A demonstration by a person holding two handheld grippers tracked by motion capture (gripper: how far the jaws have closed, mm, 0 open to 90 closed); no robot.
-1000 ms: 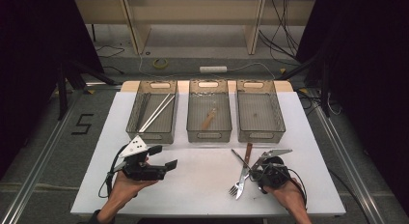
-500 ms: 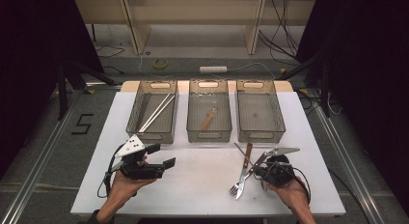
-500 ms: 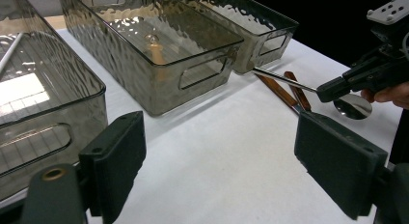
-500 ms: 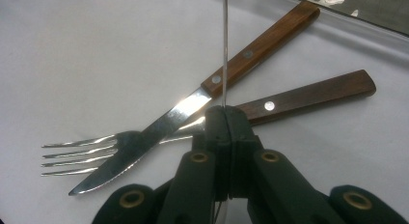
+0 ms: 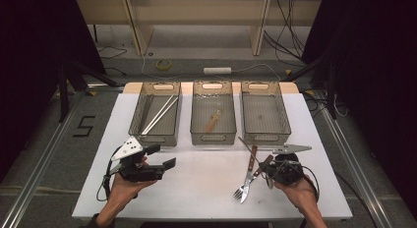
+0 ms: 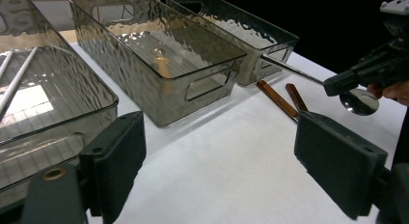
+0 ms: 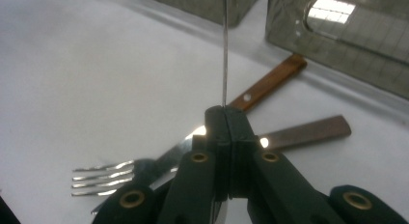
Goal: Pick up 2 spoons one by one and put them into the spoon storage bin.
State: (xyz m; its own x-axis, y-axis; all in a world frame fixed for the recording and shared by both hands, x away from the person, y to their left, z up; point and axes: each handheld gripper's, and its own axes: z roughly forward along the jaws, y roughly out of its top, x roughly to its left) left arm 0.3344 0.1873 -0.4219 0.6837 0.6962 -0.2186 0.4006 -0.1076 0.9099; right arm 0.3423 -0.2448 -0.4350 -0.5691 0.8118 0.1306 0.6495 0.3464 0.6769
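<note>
My right gripper [image 5: 269, 169] [image 7: 225, 113] is shut on a thin metal spoon [image 5: 246, 144] [image 7: 224, 50], held a little above the table. The spoon's handle points toward the bins, and its bowl [image 6: 359, 101] hangs just behind the jaws [image 6: 333, 84]. Under it lie a wooden-handled fork [image 5: 247, 176] [image 7: 103, 179] and a second wooden-handled utensil [image 7: 308, 132]. My left gripper [image 5: 162, 157] [image 6: 226, 151] rests open at the table's front left with nothing between its pads.
Three clear grey bins stand in a row at the back. The left bin [image 5: 147, 138] holds long metal sticks [image 5: 160, 112], the middle bin [image 5: 212, 138] a small wooden piece [image 5: 213, 121], and the right bin [image 5: 265, 138] nothing I can see. White tabletop [image 5: 201, 179] lies between my hands.
My right gripper has lifted slightly with the spoon, so the handle's tip now sits higher and nearer the right bin. The left hand has stayed put.
</note>
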